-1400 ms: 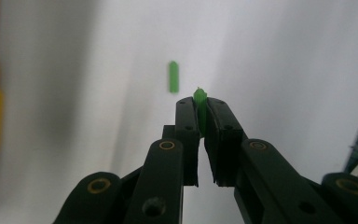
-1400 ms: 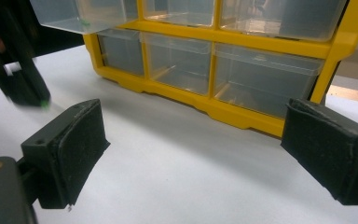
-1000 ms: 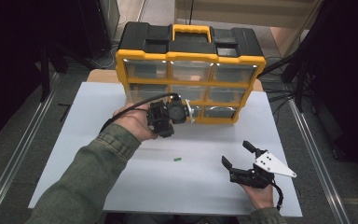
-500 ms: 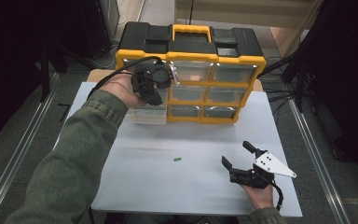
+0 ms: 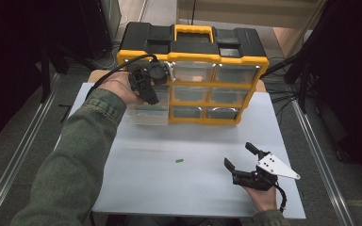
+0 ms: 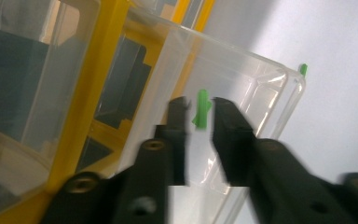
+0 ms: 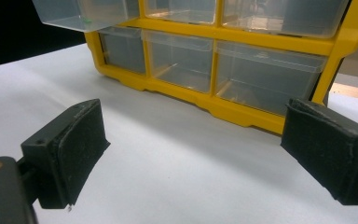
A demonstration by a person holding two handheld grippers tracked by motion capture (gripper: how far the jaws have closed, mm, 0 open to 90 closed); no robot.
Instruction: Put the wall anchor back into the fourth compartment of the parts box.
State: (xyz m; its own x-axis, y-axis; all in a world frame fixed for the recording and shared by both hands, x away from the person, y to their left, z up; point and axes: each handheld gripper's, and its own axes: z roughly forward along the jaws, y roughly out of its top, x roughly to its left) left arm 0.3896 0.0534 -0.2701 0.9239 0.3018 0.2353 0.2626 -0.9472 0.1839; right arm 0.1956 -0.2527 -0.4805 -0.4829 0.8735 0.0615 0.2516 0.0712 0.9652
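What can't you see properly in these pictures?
- Small green plastic piece between the left gripper jaws, which have just been opening: the left gripper view is too blurred to tell whether it is loose.
- Tiny green bit on the white table: too small in the high view to identify.
- Pulled-out clear plastic drawer: the hand hides part.

A second green piece (image 5: 179, 160) lies on my white table (image 5: 169, 188). Black cases (image 5: 89, 28) stand well behind.
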